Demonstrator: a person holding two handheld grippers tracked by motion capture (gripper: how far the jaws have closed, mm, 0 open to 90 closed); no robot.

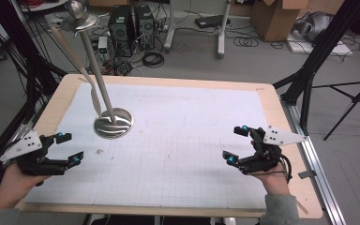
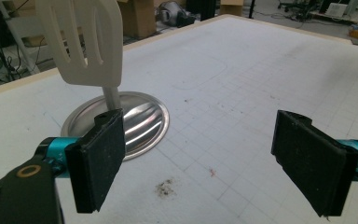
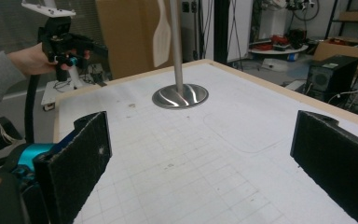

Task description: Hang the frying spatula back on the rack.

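Both grippers empty with jaws spread, left gripper [image 1: 65, 147] nearest the spatula [image 2: 86, 42], which hangs from the stand [image 1: 113, 123] at the table's [image 1: 178, 84] far left, apparently readied for grasping; right gripper [image 1: 238, 144] waits well apart.

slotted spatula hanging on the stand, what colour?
The slotted plastic spatula is cream white; the left gripper view shows it best.

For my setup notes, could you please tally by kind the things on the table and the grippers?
Metal stands: 1
Hanging spatulas: 1
Grippers, left and right: 2
Total: 4
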